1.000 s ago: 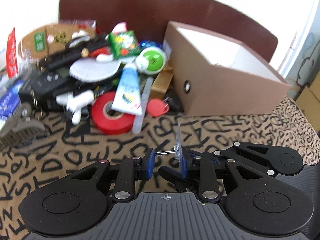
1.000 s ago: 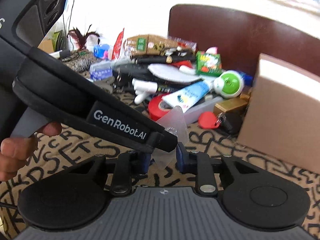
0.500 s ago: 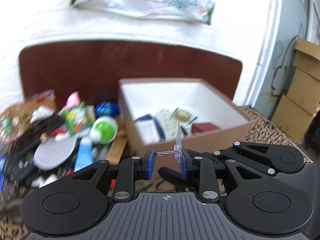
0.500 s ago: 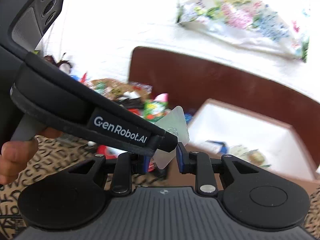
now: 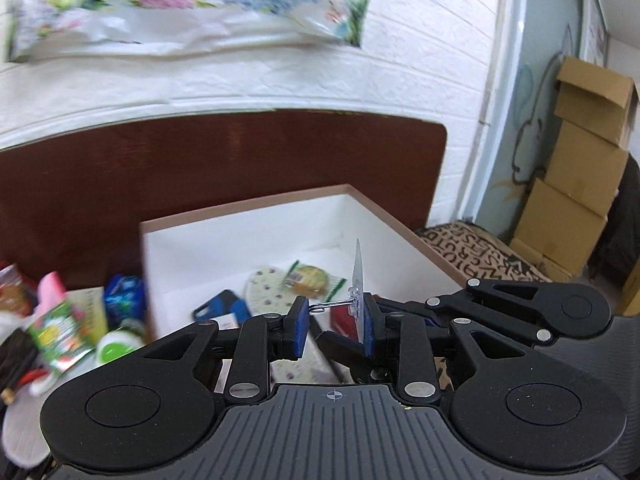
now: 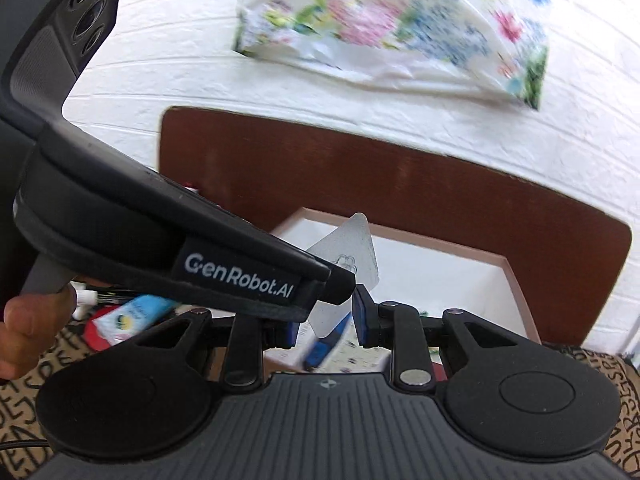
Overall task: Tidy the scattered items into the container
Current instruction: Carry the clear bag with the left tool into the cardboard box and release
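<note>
1. Carrying a clear plastic wall hook (image 5: 358, 280) in the left gripper (image 5: 336, 320): narrow jaws, flat plate against one blue pad, bent wire tip touching the other.
2. Lifted up and away from the clutter on the letter-printed cover (image 5: 472, 248), which filled the left wrist view a second ago; now raised in front of the open brown cardboard box (image 5: 260, 204) with its white inside, looking down into it.
3. Judging from that: carry nearly finished, release not yet made, hook not yet in the box. Probably needs only a little more reach over the rim before letting go.
4. Seen only from the left wrist: box contents, namely a blue phone case (image 5: 224, 308), a patterned insole (image 5: 264, 284) and a green snack packet (image 5: 308, 278); also a green printed sachet (image 5: 56, 332) among the leftovers beside the box.
5. Seen only from the right wrist: the plate's broad face, the left gripper's body crossing the frame, and a hand (image 6: 28, 328) on its handle.
6. Right gripper (image 6: 324, 324): narrow, with the plate's lower corner showing between its pads; cannot tell whether pressing on it or merely behind it.
</note>
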The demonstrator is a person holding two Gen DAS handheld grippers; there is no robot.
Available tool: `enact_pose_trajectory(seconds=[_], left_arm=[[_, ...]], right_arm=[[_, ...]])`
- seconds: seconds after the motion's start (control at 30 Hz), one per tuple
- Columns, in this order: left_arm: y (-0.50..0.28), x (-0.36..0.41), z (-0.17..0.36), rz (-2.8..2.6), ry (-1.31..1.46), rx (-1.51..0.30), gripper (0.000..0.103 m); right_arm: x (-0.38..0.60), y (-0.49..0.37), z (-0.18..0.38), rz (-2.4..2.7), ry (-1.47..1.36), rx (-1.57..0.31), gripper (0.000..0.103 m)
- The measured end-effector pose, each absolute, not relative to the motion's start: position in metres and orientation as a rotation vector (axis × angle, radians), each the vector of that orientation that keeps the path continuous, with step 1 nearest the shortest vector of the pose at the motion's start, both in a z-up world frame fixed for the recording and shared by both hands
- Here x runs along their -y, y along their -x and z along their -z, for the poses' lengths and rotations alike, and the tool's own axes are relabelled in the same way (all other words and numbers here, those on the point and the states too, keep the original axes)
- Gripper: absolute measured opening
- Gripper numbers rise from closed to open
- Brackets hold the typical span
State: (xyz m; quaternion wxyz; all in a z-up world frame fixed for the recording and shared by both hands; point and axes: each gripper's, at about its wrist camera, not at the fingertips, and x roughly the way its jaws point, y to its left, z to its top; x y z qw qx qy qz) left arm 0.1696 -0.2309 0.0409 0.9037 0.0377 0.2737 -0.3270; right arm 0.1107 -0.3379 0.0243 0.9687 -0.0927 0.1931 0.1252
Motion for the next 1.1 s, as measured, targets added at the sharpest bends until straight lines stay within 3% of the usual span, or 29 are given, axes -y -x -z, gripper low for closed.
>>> enact_pose_trajectory(seconds=[0.83,0.93,1.1], left_arm=[[-0.254,0.265,0.029,0.686,-0.076,-0.760,0.027],[-0.256,0.265,0.031,0.685,-0.073,-0.765,0.030],[-0.257,0.265,0.033,0.682,-0.062,-0.771,0.045]], right_arm=[[0.373,-0.191,0.039,-0.232,-0.026,-0.605,0.032],[0.371,-0.193,0.039,-0.233,-0.035,-0.610,0.033],[0.371,-0.194,0.040,-0.232,-0.039,-0.617,0.034]])
